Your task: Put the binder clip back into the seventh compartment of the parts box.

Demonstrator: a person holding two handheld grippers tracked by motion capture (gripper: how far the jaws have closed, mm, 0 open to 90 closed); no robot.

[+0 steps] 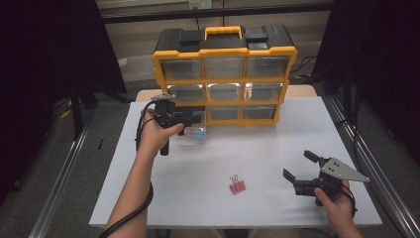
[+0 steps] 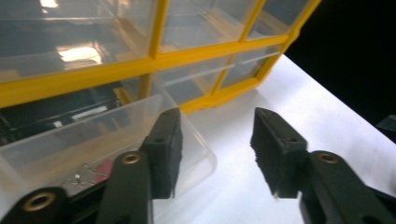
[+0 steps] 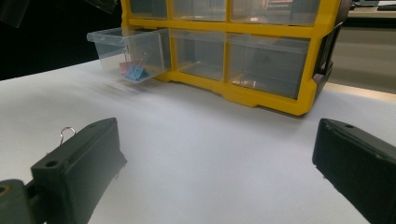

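A yellow and black organizer [image 1: 225,74] with clear drawers stands at the back of the white table [image 1: 277,144]. Its bottom-left drawer [image 1: 197,130] is pulled out and holds blue and pink binder clips [image 3: 134,71]. My left gripper [image 1: 184,119] is open at that drawer; in the left gripper view the drawer's front corner [image 2: 196,149] lies just behind the left jaw, and the gap between the jaws [image 2: 215,137] holds nothing. A red binder clip [image 1: 237,186] lies loose at the front middle. My right gripper [image 1: 298,164] stands wide open to its right, with nothing between the jaws.
The other drawers [image 3: 266,60] are pushed in. In the right gripper view the wire handle of the loose clip [image 3: 67,132] peeks over the left jaw. Bare white table stretches between the clip and the organizer. Metal rails [image 1: 366,168] run along both sides.
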